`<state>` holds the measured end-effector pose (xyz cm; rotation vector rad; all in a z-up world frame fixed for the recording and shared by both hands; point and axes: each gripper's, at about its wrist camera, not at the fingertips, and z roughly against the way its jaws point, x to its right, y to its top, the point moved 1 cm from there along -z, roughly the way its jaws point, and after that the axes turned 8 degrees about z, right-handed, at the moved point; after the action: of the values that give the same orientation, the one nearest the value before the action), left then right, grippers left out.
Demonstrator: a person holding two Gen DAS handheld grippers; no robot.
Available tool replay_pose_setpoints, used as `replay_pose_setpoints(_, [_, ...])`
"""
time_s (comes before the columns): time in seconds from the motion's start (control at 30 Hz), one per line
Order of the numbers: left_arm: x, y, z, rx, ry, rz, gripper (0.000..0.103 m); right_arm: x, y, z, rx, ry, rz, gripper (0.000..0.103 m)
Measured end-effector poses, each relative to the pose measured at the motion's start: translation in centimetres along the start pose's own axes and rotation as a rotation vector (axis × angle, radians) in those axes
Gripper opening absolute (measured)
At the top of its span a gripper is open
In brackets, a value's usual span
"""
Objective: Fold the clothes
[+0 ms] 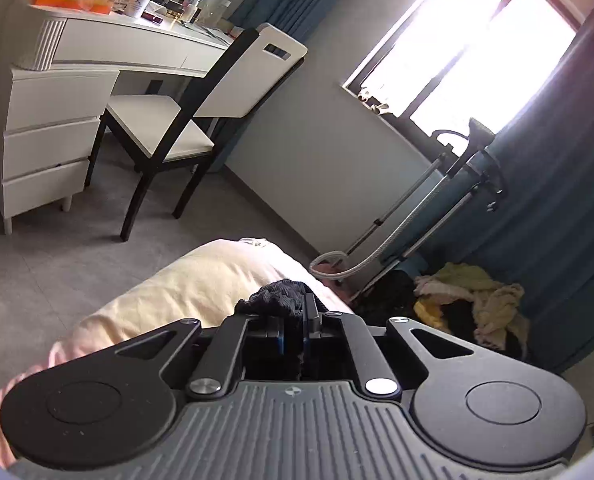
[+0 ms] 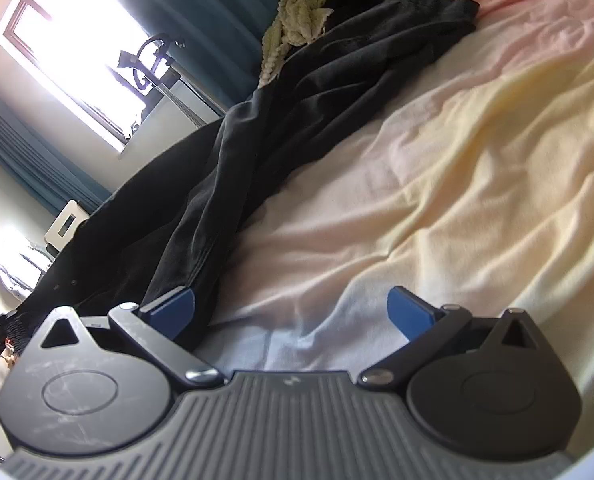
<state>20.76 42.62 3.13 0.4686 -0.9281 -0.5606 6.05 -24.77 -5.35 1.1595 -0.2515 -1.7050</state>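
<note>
My left gripper (image 1: 297, 320) is shut on a bunched edge of dark fabric (image 1: 275, 300), held above the pale yellow and pink bed cover (image 1: 201, 280). In the right wrist view a long dark garment (image 2: 297, 120) lies stretched diagonally across the bed (image 2: 457, 184), from the lower left to the far top. My right gripper (image 2: 291, 314) is open and empty just above the sheet. Its left blue pad (image 2: 175, 312) sits right beside the garment's near end; I cannot tell if it touches.
A pile of yellow and cream clothes (image 1: 473, 300) lies on the floor by the blue curtain (image 1: 557, 200), also visible past the bed (image 2: 297, 20). A white chair (image 1: 201, 112) and dresser (image 1: 45, 136) stand on the grey floor. A garment steamer stand (image 1: 449, 184) leans near the window.
</note>
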Motion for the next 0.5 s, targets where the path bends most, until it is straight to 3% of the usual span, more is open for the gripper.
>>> replay_pose_setpoints(0.17, [-1.6, -3.2, -6.0, -0.021, 0.093, -0.069, 0.012, -0.3, 0.8, -1.1, 0.018, -0.032, 0.074, 0.103])
replay_pose_setpoints(0.27, [-2.1, -5.4, -6.8, -0.041, 0.087, -0.196, 0.050, -0.5, 1.2, -2.3, 0.019, -0.038, 0.104, 0.103])
replay_pose_setpoints(0.3, [-2.4, -5.8, -6.7, -0.057, 0.095, -0.203, 0.069, -0.6, 1.4, -2.5, 0.020, -0.031, 0.106, 0.103])
replay_pose_setpoints(0.33, [-2.6, -6.2, -6.3, -0.063, 0.095, -0.209, 0.077, -0.6, 1.6, -2.7, 0.022, -0.026, 0.109, 0.103])
replay_pose_setpoints(0.43, [-2.5, -7.2, -3.2, -0.040, 0.059, -0.279, 0.083, -0.8, 1.9, -2.9, 0.029, -0.029, 0.129, 0.103])
replay_pose_setpoints(0.5, [-1.8, -8.7, -0.2, 0.013, 0.068, -0.390, 0.084, -0.7, 2.0, -2.7, 0.039, -0.028, 0.127, 0.103])
